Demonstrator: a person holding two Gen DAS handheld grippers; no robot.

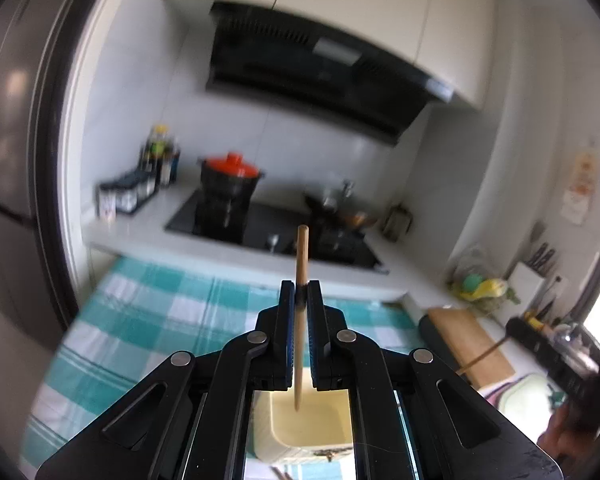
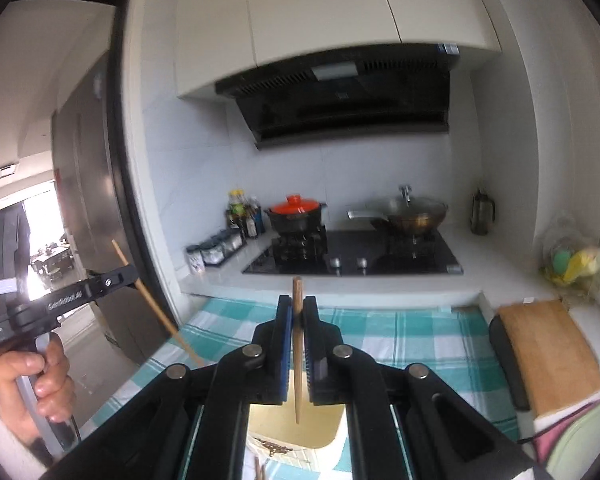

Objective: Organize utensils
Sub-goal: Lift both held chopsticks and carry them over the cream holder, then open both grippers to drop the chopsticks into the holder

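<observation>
Each black claw (image 1: 301,296) has blue-lined fingers (image 2: 285,344), 4 silver rivets, white lettering.

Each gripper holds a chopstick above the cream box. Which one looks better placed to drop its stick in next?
Roughly even, slightly left. The left gripper and right gripper each clamp a chopstick whose lower tip shows over the cream box.

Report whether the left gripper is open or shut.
Shut: the left gripper has its jaws pinched against a wooden chopstick, which stands upright between them.
</observation>
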